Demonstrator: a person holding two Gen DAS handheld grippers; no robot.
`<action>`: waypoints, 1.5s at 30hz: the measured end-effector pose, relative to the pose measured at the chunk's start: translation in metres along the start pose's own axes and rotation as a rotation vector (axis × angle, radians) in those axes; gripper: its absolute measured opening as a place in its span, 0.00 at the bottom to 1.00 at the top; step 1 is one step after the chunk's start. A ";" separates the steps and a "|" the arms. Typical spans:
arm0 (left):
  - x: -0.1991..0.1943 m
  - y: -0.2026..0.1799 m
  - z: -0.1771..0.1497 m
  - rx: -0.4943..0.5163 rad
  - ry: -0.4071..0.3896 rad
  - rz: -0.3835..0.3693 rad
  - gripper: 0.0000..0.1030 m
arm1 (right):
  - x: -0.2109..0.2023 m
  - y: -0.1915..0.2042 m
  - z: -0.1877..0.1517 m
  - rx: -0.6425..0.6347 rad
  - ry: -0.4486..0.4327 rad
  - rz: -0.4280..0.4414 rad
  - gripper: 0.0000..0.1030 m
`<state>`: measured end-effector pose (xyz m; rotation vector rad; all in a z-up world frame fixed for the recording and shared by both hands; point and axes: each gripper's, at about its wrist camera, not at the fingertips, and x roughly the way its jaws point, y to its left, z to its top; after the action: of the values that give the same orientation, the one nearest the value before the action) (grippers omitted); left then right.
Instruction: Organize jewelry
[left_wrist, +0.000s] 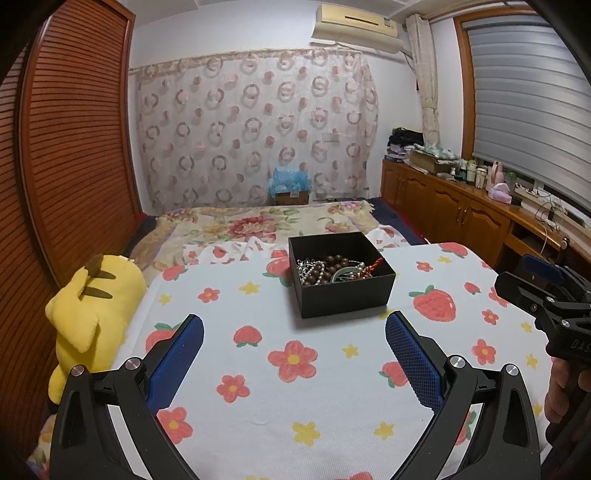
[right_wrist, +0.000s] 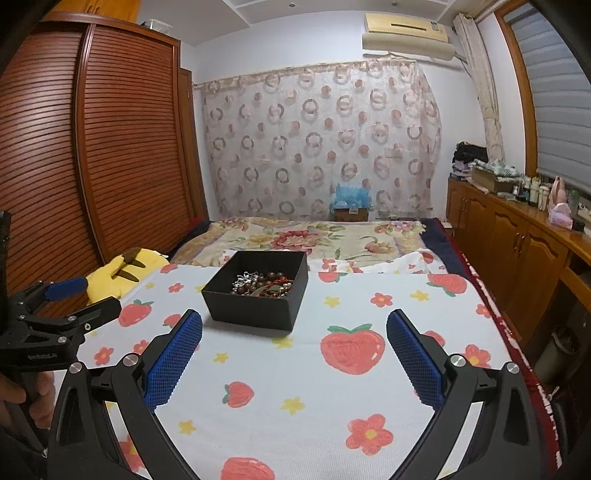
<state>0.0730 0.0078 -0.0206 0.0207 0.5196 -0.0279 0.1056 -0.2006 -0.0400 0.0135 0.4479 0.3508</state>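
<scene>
A black open box (left_wrist: 343, 295) stands on a white cloth with strawberries and flowers (left_wrist: 295, 406). In it lie several pieces of jewelry (left_wrist: 332, 271): brown bead strands, silver chains and a red cord. The box (right_wrist: 255, 306) and jewelry (right_wrist: 264, 284) also show in the right wrist view. My left gripper (left_wrist: 294, 325) is open and empty, a little short of the box. My right gripper (right_wrist: 294, 321) is open and empty, near the box's right front. Each gripper shows at the edge of the other's view, the right gripper at the right (left_wrist: 546, 291) and the left gripper at the left (right_wrist: 66, 299).
A yellow plush toy (left_wrist: 92, 314) lies at the cloth's left edge. A floral blanket (left_wrist: 258, 225) covers the bed behind the box. A slatted wooden wardrobe (left_wrist: 74, 147) stands on the left, and wooden cabinets (left_wrist: 461, 210) with bottles stand on the right.
</scene>
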 end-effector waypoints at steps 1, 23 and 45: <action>0.000 0.000 0.000 0.001 -0.001 -0.001 0.93 | 0.000 0.000 0.000 -0.003 -0.002 -0.004 0.98; -0.001 0.000 0.001 0.000 -0.013 -0.002 0.93 | -0.002 0.000 0.000 -0.008 -0.007 -0.019 0.98; -0.002 -0.001 -0.001 0.002 -0.012 0.000 0.93 | -0.003 0.000 0.000 -0.008 -0.009 -0.018 0.98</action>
<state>0.0711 0.0068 -0.0206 0.0226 0.5074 -0.0280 0.1032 -0.2011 -0.0392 0.0028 0.4376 0.3343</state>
